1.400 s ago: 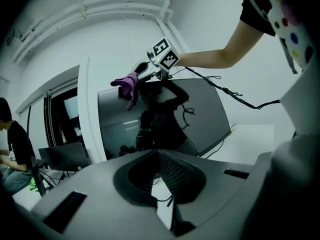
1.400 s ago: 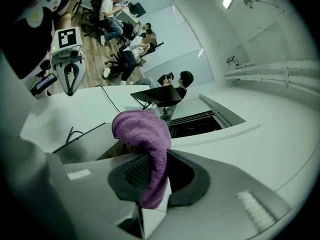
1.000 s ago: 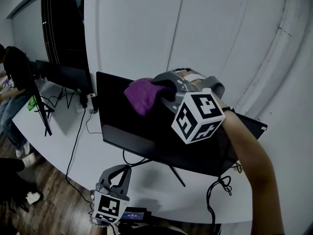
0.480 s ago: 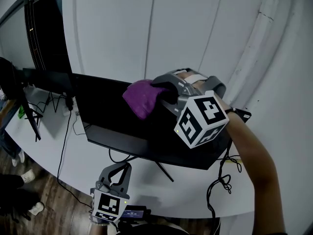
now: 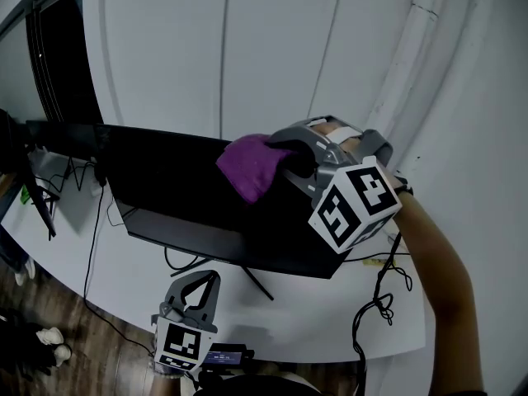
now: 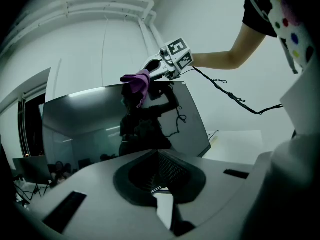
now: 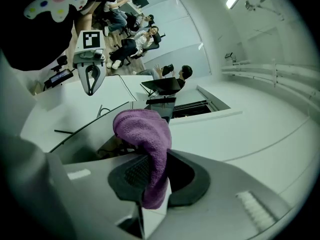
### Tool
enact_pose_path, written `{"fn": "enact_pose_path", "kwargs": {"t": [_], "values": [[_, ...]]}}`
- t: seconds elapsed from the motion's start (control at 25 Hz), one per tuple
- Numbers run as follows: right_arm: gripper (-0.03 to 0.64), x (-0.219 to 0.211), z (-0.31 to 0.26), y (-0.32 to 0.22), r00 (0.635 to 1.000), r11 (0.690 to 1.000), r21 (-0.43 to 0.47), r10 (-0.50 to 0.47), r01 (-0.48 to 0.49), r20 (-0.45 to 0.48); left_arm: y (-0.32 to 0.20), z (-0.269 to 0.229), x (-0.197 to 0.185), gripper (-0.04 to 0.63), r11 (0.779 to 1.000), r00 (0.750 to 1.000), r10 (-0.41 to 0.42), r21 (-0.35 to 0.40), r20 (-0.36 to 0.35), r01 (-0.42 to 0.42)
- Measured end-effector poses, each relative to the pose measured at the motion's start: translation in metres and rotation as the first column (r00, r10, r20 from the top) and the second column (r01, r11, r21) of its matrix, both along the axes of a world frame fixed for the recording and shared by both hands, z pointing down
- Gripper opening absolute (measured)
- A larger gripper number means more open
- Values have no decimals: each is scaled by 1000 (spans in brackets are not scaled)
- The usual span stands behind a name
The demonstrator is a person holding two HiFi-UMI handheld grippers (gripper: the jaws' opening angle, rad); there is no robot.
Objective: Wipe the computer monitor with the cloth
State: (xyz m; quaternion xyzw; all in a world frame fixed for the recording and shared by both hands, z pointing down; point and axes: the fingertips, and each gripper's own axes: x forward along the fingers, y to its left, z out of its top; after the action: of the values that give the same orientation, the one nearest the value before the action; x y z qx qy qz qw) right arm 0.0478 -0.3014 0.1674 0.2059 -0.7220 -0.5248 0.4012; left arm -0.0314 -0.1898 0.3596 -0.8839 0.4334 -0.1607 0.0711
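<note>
The black monitor [image 5: 181, 196] stands on a white desk [image 5: 313, 324], its screen dark and reflective [image 6: 90, 134]. My right gripper [image 5: 279, 165] is shut on a purple cloth [image 5: 250, 167], which is bunched against the upper part of the screen near its top edge. In the right gripper view the cloth [image 7: 145, 134] hangs out between the closed jaws, above the monitor's edge [image 7: 85, 129]. My left gripper [image 5: 206, 280] hangs low in front of the desk, apart from the monitor, jaws together with nothing in them. The left gripper view shows the cloth [image 6: 136, 84] on the screen's top.
A second dark monitor [image 5: 58, 134] stands at the far left of the desk. Black cables [image 5: 379, 299] trail over the desk's right end, and more run off the left. A white wall is close behind. Seated people [image 7: 135, 39] show in the right gripper view.
The right gripper has carried the cloth rightward along the upper screen, from near the left end toward the middle. The head view has swung right. The left gripper has hardly moved.
</note>
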Motion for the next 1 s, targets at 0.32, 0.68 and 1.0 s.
{"fn": "enact_pose_path", "kwargs": {"t": [0.32,0.68,1.0], "values": [[72,65,2,17,998,998,9,60,-59,-10,5,-1,46,6,999,999,43,0,-19,-43],[72,139,-8,50,989,989,21,149,-149,-9,25,-8,96,6,994,994,109,-5,-16,-109],[72,193,1,59,974,974,11,225,-225,20,29,-1,125,6,989,989,147,-5,-3,-147]]}}
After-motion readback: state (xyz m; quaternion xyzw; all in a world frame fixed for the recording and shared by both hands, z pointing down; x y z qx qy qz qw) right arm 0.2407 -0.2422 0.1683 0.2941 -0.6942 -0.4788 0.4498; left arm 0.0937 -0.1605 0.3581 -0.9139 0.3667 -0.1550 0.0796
